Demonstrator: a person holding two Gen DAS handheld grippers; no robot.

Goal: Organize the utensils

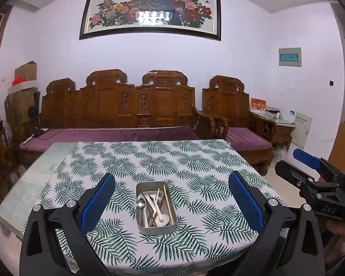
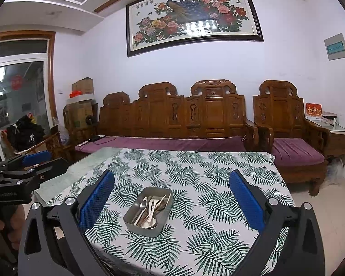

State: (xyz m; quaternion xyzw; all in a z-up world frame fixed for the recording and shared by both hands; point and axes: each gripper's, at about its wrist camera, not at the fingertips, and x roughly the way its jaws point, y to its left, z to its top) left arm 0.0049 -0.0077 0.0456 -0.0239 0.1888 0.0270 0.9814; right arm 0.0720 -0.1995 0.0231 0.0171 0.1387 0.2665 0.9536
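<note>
A grey metal tin (image 1: 147,229) sits on the leaf-print tablecloth (image 1: 195,161) near the table's front. Inside it lie a steel spoon (image 1: 141,201), a white ceramic spoon (image 1: 161,218) and wooden chopsticks (image 1: 169,203). My left gripper (image 1: 172,197) hovers above and in front of the tin, open, its blue pads wide apart and nothing between them. In the right wrist view the same tin (image 2: 135,226) holds the utensils (image 2: 149,209), and my right gripper (image 2: 172,197) stands open and empty, held back from the tin on its right side.
A carved wooden sofa (image 1: 117,108) with purple cushions and a matching armchair (image 1: 237,115) stand behind the table. Bare stone tabletop (image 1: 34,184) shows left of the cloth. The right gripper's body (image 1: 322,191) is at the right edge of the left view.
</note>
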